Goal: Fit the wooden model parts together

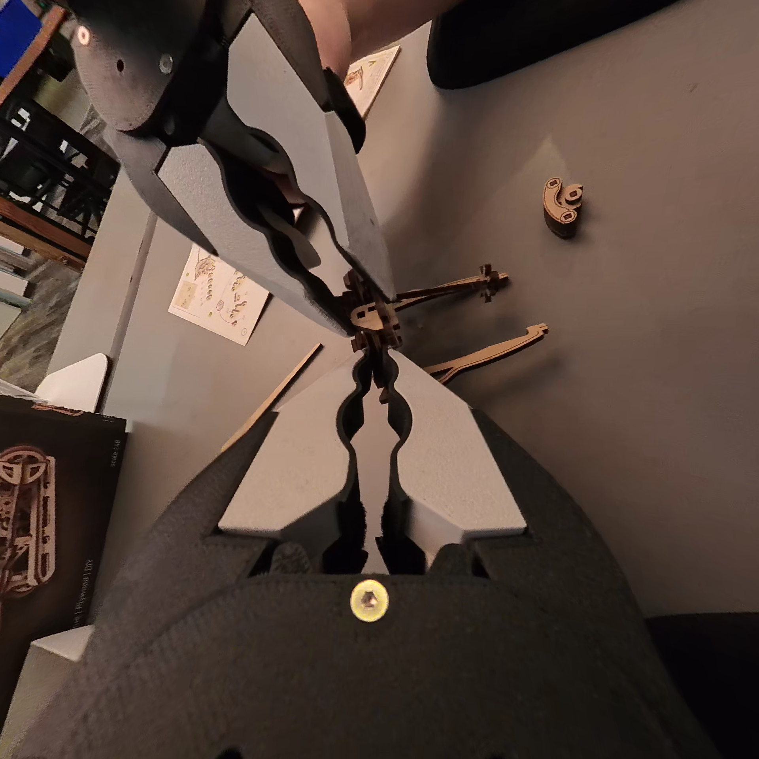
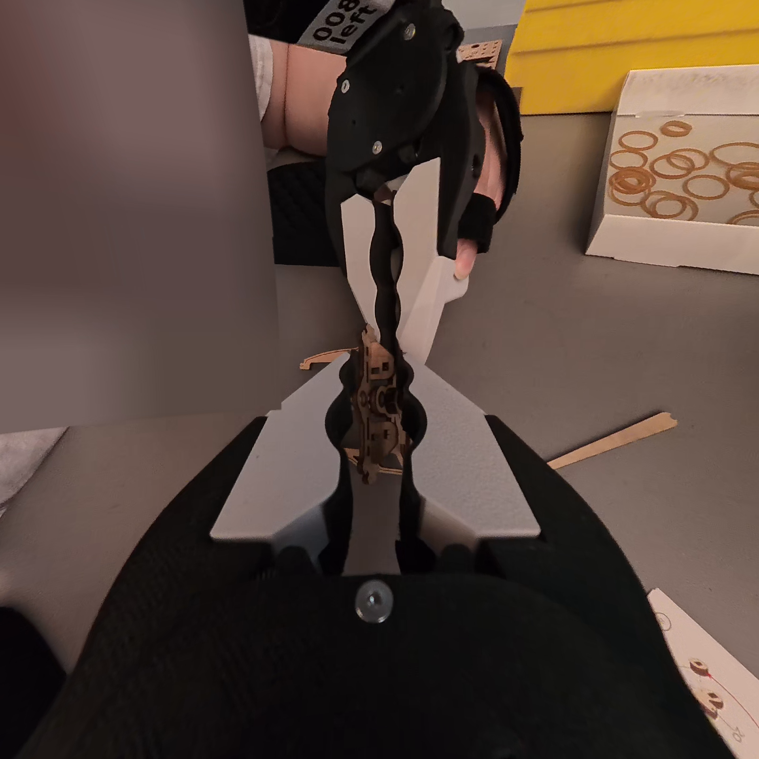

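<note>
A small wooden model assembly (image 1: 371, 318) is held above the grey table between both grippers. My left gripper (image 1: 376, 361) comes from below in the left wrist view and is shut on the assembly's lower end. My right gripper (image 1: 365, 306) comes in from the upper left and is shut on its upper part. A thin wooden rod (image 1: 447, 289) runs from the assembly to the right, ending in a small toothed piece. In the right wrist view the assembly (image 2: 376, 410) sits edge-on between the fingers of my right gripper (image 2: 376, 367). My left gripper (image 2: 390, 334) pinches its far end from above.
On the table lie a curved wooden block (image 1: 560, 205), a long wooden arm (image 1: 493, 353), a thin wooden strip (image 1: 279, 394) and instruction sheets (image 1: 217, 295). The dark kit box (image 1: 45, 513) is at the left. A white tray of rings (image 2: 677, 176) stands at the back right. My two grippers' fingertips are within a few centimetres of each other. Left tips and right tips are each some 11 centimetres from the curved wooden block (image 1: 560, 205).
</note>
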`<state>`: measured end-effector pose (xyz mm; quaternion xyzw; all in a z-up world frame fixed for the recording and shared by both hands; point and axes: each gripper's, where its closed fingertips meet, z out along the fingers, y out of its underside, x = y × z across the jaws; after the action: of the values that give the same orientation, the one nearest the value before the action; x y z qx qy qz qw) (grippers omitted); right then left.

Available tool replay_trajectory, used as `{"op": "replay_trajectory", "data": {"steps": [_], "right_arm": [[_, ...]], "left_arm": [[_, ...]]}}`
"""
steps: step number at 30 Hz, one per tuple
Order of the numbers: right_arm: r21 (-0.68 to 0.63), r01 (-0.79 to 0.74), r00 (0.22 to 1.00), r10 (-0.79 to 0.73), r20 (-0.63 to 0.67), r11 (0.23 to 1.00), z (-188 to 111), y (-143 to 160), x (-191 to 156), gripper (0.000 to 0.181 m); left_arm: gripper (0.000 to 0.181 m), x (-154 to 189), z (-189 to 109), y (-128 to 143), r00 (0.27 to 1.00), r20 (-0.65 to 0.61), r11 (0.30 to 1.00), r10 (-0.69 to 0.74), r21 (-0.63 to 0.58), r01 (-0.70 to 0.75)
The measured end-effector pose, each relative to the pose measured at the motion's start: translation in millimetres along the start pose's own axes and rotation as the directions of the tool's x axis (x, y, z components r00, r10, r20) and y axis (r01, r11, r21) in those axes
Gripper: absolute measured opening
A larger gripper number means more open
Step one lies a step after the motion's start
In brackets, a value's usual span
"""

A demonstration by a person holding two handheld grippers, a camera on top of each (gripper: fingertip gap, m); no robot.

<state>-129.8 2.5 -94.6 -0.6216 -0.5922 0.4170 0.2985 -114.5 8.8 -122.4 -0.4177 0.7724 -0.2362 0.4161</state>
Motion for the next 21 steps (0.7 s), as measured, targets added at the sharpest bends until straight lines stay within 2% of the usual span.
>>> {"op": "replay_trajectory", "data": {"steps": [11,17,21], "right_arm": [[0.009,0.007,0.999,-0.007,-0.034,1.000,-0.9,1.6,0.5,0.016],[0.016,-0.028,0.999,0.028,-0.031,0.999,-0.1,2.9,-1.6,0.016],[0.017,0.007,0.998,-0.006,-0.058,1.000,-0.5,2.9,-1.9,0.016]], "left_arm": [[0.000,-1.4,0.9,-1.2,0.997,-0.012,0.997,-0.082,0.005,0.082],[0.000,-0.1,1.0,-1.5,0.999,0.008,0.999,-0.052,-0.003,0.052],[0.000,0.2,1.2,-1.8,0.999,0.012,0.999,-0.052,0.002,0.052]]}}
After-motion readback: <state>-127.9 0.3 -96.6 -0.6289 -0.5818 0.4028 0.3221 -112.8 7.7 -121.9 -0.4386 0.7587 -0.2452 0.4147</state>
